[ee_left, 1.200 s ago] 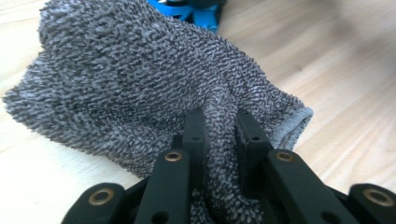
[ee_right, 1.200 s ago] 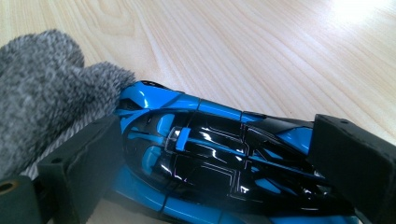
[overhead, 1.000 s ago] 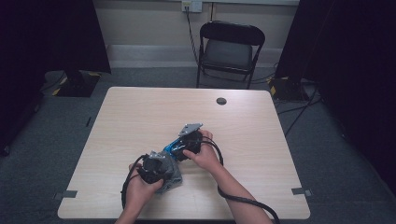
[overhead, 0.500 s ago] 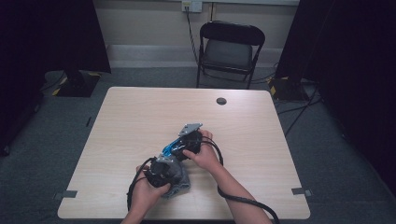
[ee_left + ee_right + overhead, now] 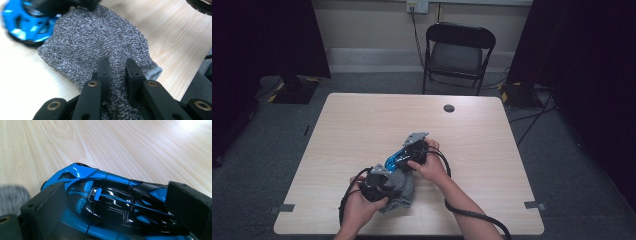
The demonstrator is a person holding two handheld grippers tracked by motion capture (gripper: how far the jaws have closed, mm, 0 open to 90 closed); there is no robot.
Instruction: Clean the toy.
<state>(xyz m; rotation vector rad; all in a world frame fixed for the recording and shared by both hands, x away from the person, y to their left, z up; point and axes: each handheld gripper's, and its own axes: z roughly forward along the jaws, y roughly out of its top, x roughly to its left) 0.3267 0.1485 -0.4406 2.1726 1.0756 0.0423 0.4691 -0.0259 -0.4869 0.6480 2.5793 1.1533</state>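
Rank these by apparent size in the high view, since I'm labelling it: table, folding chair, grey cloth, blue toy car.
1. table
2. folding chair
3. grey cloth
4. blue toy car
Hands partly cover the cloth and car, so their order is unsure.

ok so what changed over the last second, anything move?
The left gripper, shut on the grey knit cloth, has shifted right and a little up in the high view, towards the blue toy car, lifting a fold of cloth. Unchanged: the right gripper clamps the car at the same spot on the table.
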